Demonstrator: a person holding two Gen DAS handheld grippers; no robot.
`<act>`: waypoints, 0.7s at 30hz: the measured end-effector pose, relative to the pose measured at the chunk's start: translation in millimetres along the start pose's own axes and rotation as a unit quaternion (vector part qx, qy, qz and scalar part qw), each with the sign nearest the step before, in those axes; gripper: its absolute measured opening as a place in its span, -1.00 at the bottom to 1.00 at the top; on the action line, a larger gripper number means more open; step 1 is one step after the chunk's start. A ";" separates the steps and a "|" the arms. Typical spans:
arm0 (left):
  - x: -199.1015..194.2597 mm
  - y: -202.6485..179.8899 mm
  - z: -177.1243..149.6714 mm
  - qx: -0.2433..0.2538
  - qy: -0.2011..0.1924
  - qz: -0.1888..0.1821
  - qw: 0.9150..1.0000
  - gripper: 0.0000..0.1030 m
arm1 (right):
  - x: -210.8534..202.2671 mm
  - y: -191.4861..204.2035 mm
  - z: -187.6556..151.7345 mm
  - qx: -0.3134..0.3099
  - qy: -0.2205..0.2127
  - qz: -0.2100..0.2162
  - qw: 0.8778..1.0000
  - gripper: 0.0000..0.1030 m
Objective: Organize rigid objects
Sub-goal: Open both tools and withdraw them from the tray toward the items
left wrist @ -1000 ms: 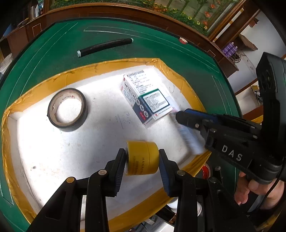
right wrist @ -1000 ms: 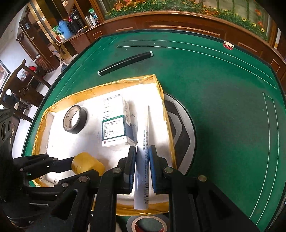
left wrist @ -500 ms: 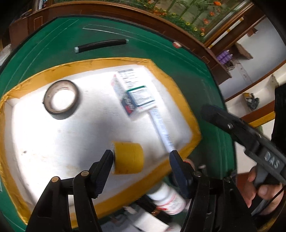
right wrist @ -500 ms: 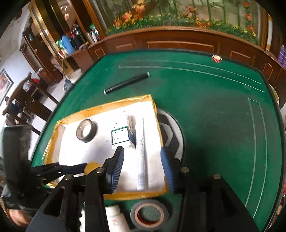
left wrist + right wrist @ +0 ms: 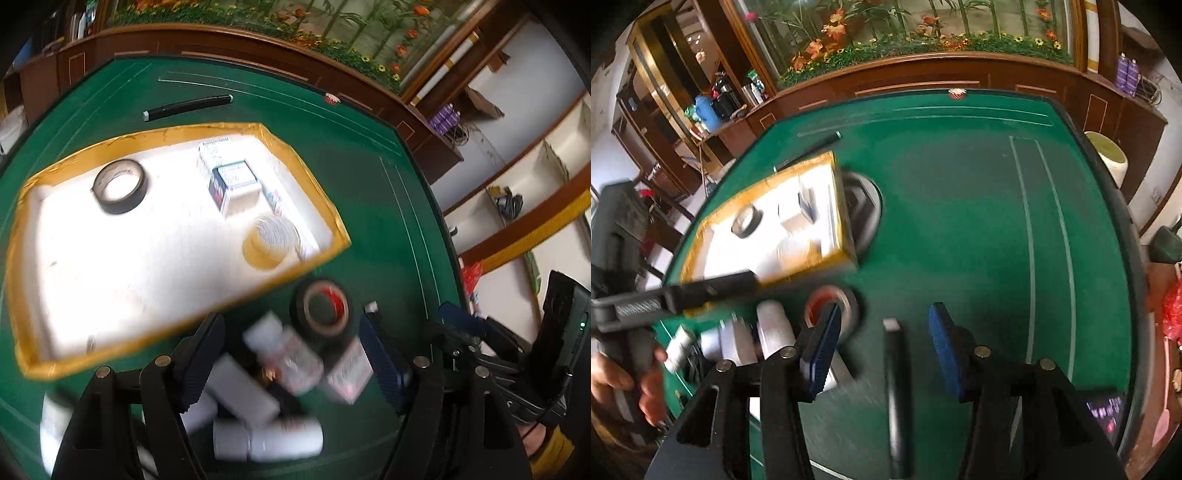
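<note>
Both your grippers have pulled back from the tray — yellow roll and box sit inside; left gripper and right gripper fingers apart, holding nothing

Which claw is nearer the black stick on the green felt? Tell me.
Right. The right claw is open with the black stick lying between its fingers; the left claw is off to its left, over the bottles and boxes.
</note>
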State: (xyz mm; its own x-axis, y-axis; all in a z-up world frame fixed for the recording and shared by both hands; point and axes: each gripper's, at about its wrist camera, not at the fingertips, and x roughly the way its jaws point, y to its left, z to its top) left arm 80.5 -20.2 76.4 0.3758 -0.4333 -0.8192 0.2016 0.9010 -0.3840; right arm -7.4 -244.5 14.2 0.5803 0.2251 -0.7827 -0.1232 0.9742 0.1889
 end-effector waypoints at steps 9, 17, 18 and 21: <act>-15.7 -23.0 -56.5 0.056 0.009 0.052 0.997 0.54 | -7.2 -15.2 -50.0 -0.099 -0.029 -0.100 0.990 0.29; -7.5 -22.3 -86.7 0.042 0.033 0.076 0.996 0.54 | 19.8 -39.2 -41.8 -0.092 -0.030 -0.084 0.992 0.29; -6.8 -20.4 -87.2 0.036 0.034 0.080 0.996 0.54 | 20.3 -42.2 -38.6 -0.093 -0.033 -0.088 0.991 0.29; -8.1 -14.7 -89.9 0.013 0.034 0.074 0.997 0.54 | 11.4 -46.1 -17.5 -0.073 -0.060 -0.073 0.993 0.29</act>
State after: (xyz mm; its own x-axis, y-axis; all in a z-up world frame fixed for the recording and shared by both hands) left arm -6.8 -28.1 50.4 0.3406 -0.2933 -0.8933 0.1723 0.9535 -0.2474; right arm -9.2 -286.6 -13.8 0.6916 0.0875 -0.7169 -0.1417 0.9898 -0.0159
